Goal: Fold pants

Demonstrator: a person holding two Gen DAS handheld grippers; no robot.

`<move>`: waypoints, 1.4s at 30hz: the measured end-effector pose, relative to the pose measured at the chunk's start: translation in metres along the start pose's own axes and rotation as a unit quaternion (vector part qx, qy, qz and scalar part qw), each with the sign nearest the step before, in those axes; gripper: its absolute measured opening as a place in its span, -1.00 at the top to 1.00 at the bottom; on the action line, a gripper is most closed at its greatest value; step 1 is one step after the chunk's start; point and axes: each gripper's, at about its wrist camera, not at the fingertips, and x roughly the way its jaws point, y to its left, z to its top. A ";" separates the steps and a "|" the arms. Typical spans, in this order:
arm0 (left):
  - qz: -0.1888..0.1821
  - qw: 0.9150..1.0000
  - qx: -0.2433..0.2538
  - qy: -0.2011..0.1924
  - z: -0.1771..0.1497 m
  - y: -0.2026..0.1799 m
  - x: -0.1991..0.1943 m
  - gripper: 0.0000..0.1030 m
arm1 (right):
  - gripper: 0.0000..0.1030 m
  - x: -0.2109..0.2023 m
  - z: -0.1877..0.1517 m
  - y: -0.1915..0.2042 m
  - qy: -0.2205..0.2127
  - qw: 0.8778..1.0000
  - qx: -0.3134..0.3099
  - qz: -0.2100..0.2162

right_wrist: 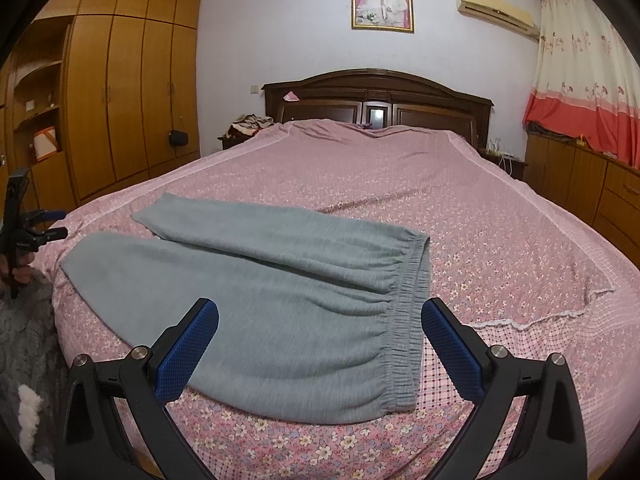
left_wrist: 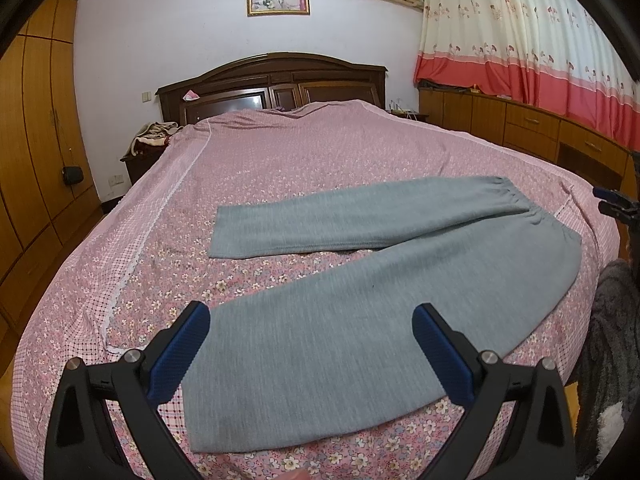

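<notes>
Grey pants (left_wrist: 320, 312) spread across mid-frame on the bed (left_wrist: 280, 152), left gripper (left_wrist: 312, 340) and right gripper (right_wrist: 320, 332) both released, empty; risk: pinching the bedspread along with the cloth.

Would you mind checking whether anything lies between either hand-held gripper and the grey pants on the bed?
Nothing visible does. The left hand-held gripper and right hand-held gripper, both open, face the grey pants directly, over bare bedspread.

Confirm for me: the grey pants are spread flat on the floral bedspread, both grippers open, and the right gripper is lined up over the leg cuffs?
Not quite. The right gripper is lined up over the elastic waistband, as the right wrist view shows. The left gripper is at the near leg's cuff end. The grey pants, floral bedspread and open jaws are right.
</notes>
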 end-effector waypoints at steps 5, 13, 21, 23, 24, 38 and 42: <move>0.001 1.000 0.003 0.000 0.000 0.000 0.000 -1.00 | -1.00 -0.003 0.000 0.001 -0.008 1.000 -0.001 0.000; -0.058 0.996 0.068 -0.003 0.027 -0.012 0.017 -1.00 | -1.00 0.027 0.029 -0.021 0.021 0.996 0.012 0.088; -0.076 0.982 0.173 0.019 0.107 -0.025 0.107 -1.00 | -1.00 0.119 0.107 -0.003 0.086 0.972 -0.139 0.170; -0.046 0.979 0.197 0.026 0.121 -0.026 0.142 -1.00 | -0.95 0.152 0.120 0.008 0.116 0.956 -0.168 0.209; -0.047 0.976 0.209 0.035 0.125 -0.028 0.157 -1.00 | -0.82 0.166 0.124 0.011 0.135 0.949 -0.178 0.224; -0.175 0.925 0.283 0.184 0.172 -0.089 0.338 -1.00 | -0.35 0.388 0.179 0.055 0.313 0.863 -0.233 0.320; -0.257 0.912 0.245 0.207 0.171 -0.099 0.353 -1.00 | 0.16 0.422 0.163 0.058 0.384 0.826 -0.244 0.334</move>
